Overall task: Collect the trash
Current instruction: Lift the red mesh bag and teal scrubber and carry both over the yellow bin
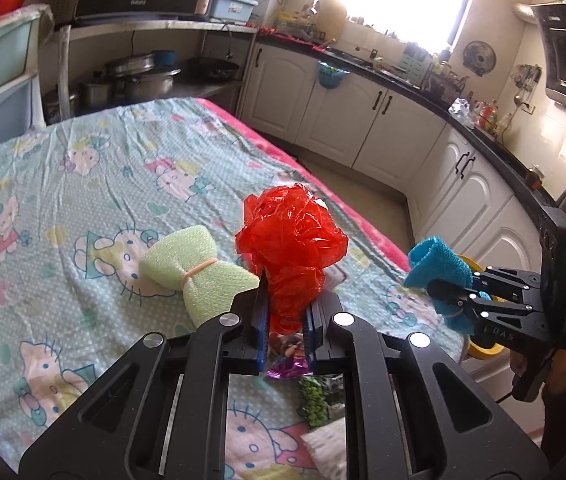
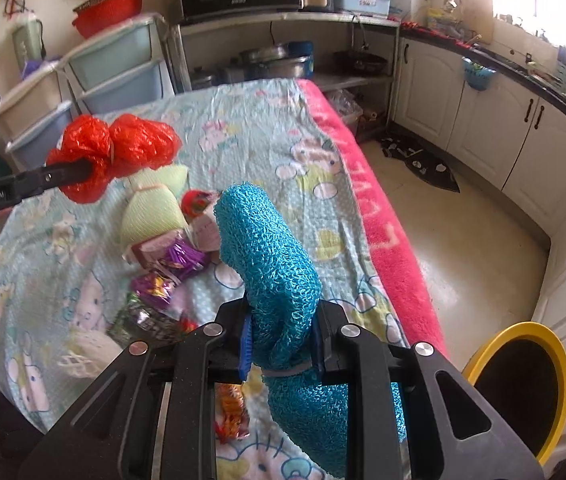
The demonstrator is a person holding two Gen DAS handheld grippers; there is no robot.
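Tongs [image 1: 287, 316] pinching red bag [image 1: 291, 240]

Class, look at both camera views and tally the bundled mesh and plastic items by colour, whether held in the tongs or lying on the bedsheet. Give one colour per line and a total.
Red crinkled plastic bundle, held in the left tongs: 1
Blue mesh roll, held in the right tongs: 1
Pale green mesh bundle, lying on the sheet: 1
Total: 3

crumpled plastic bag [image 1: 291, 236]: red. netted sponge [image 2: 279, 268]: blue. tied sponge [image 1: 199, 276]: pale green, with pink band. desk cloth [image 1: 83, 184]: light blue with white dots and cartoon cats, pink edge. bin [image 2: 523, 384]: yellow rim, black inside.
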